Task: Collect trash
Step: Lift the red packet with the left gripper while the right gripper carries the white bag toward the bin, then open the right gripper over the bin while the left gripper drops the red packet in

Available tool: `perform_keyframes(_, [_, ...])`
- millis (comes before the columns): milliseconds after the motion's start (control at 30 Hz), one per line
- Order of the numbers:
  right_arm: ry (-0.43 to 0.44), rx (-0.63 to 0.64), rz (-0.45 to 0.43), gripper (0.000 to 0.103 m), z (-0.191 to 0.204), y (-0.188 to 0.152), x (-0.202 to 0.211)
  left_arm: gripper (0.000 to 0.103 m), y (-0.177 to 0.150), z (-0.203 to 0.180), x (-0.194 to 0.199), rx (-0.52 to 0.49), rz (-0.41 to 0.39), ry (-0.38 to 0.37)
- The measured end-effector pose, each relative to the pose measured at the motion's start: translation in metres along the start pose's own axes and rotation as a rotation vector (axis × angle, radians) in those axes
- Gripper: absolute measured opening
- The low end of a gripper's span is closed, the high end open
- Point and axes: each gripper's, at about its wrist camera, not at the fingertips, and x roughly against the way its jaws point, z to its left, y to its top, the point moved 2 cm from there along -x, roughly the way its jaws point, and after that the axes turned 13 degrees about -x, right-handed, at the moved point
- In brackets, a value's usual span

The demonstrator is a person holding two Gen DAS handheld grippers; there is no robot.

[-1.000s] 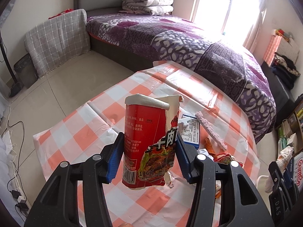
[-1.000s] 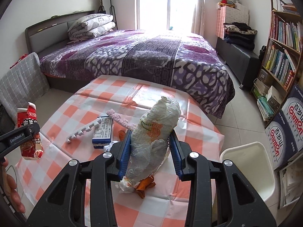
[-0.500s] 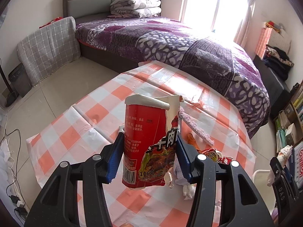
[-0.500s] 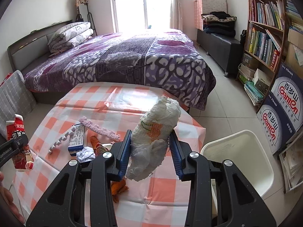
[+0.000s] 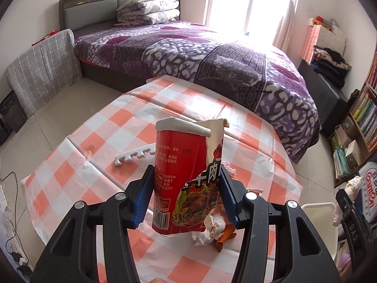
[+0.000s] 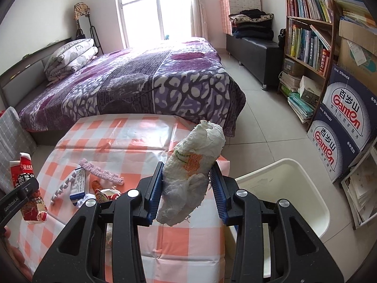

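Note:
My left gripper [image 5: 186, 188] is shut on a torn red noodle cup [image 5: 186, 176], held upright above the checked table [image 5: 113, 127]; the cup also shows in the right wrist view [image 6: 28, 188]. My right gripper [image 6: 187, 186] is shut on a crumpled white plastic bag [image 6: 190, 172], held above the table's right edge beside the white bin [image 6: 289, 188]. More trash lies on the table: a pink strip [image 6: 101, 172], a blue-and-white box [image 6: 77, 184], a white comb-like strip [image 5: 134, 156], and crumpled wrappers [image 5: 212, 233].
A purple bed [image 5: 212, 59] stands beyond the table. A bookshelf [image 6: 308, 30] and stacked water cartons [image 6: 341, 127] are at the right, behind the bin. A grey checked cushion [image 5: 44, 70] leans at the left.
Both grippers have swung rightward with their loads. The white bin has come much closer in the right wrist view. The trash pile now sits right under the left gripper.

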Motion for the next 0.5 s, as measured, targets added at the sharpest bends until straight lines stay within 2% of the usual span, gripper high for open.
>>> perform_keyframes(500, [-0.144, -0.170, -0.017, 0.039, -0.083, 0.034, -0.005, 0.053, -0.003, -0.078, -0.007, -0.120, 0.006, -0.094])
